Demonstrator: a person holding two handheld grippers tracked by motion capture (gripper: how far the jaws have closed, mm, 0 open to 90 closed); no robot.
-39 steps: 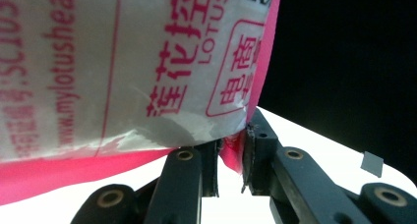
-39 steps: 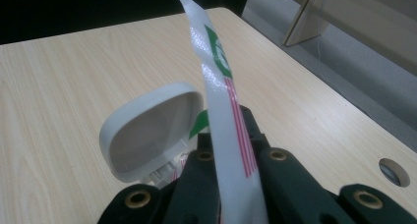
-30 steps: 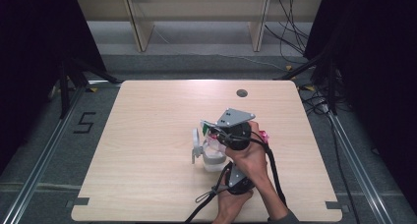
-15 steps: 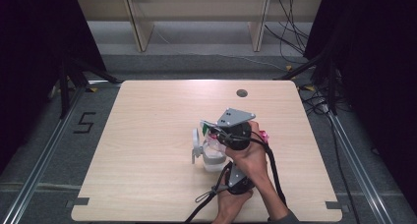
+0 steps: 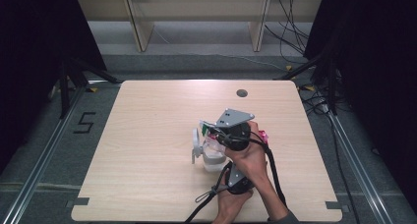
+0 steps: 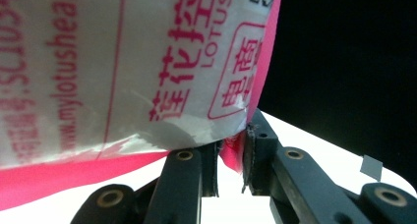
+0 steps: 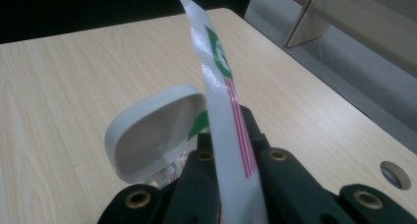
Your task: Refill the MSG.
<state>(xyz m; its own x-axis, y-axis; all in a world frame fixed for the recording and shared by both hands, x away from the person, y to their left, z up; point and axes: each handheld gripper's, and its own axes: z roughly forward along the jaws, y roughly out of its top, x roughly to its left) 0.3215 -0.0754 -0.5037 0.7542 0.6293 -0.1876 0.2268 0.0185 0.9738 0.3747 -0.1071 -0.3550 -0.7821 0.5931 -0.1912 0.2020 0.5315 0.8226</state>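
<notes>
1. Packet (image 6: 123,71), white plastic with pink edge and red print: held between the two grippers above the near-middle of the table (image 5: 147,135); a pink corner pinched low in the left gripper view, a white edge with green mark and red stripes standing upright in the right gripper view.
2. Table, light wood: carries a round grommet hole (image 5: 241,93) near the far edge, well apart from the work.
3. Right gripper (image 7: 231,150): seen in the high view with the grey three-cornered plate on top, held by the right hand (image 5: 253,157) over the table's near-middle; jaws fully closed on the packet's upright edge.
4. Left gripper (image 6: 231,160): held by the left hand (image 5: 231,197) near the front edge of the table, just behind the right hand in the high view; jaws narrow, clamped on the pink corner of the packet.
5. White lid (image 7: 147,135), rounded and hinged open: stands just beside the right gripper's jaws, hollow side facing the camera; seen in the high view at the left of the grippers.
</notes>
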